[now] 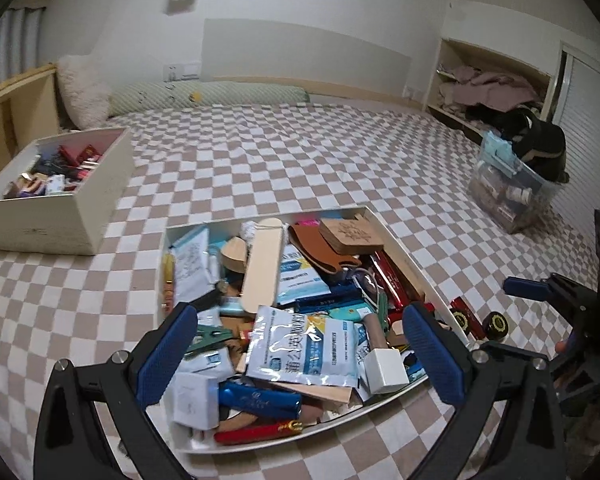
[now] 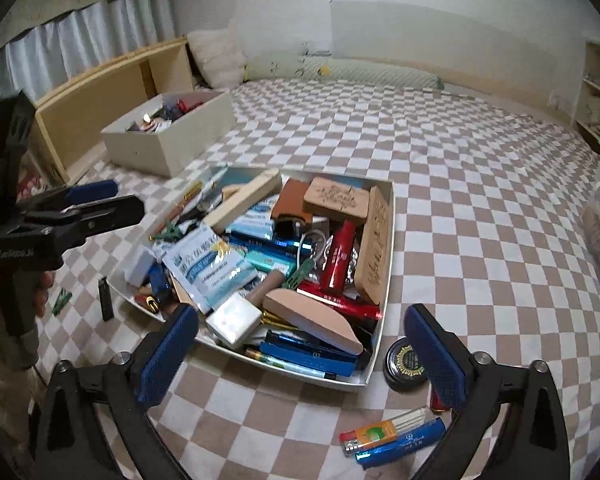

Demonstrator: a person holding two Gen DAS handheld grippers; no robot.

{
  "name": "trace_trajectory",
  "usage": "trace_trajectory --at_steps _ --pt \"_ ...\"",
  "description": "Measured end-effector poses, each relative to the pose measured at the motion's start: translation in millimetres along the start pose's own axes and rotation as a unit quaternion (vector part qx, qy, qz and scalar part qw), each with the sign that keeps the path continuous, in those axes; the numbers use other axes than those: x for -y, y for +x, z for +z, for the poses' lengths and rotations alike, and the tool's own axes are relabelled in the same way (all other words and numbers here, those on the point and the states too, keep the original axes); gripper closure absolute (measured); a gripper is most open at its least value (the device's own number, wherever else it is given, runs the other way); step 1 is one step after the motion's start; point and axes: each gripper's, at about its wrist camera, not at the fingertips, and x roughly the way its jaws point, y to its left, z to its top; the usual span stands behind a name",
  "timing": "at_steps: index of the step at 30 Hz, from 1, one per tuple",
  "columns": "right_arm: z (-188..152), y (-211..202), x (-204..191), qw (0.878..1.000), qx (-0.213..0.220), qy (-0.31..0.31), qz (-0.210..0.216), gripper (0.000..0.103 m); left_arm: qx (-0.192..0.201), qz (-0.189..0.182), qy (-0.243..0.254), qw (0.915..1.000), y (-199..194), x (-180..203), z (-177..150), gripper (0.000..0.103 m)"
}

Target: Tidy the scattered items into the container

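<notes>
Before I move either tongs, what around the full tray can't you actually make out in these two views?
- Red item, right wrist view: mostly hidden behind the right tongs' finger.
- Green clip, right wrist view: partly behind the left tongs and the hand.
- Tray lower layers, both views: buried under the piled packets.
- Clear bin, left wrist view: contents too small, dark cloth on top.

A white container (image 2: pixel 380 312) of red, blue and tan items sits on a brown-and-white checked bedsheet (image 2: pixel 480 216).

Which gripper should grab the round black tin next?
Right. The round black tin lies beside the white container, just ahead of the open right gripper; the open left gripper hovers over the container.
</notes>
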Motion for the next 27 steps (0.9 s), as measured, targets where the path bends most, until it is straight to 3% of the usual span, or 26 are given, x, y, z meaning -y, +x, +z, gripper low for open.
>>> trace_trajectory --at_steps 11,27 --pt "10.6 -37.8 -8.6 0.997 0.059 0.049 -0.002 0.000 0.033 0.039 -0.040 0.9979 -50.8 -13.6 -1.5 0.000" --pt "8.2 -100.5 -33.2 0.993 0.112 0.036 -0.013 0.000 0.075 0.073 -0.055 0.9930 -129.1 -9.7 -15.7 0.000"
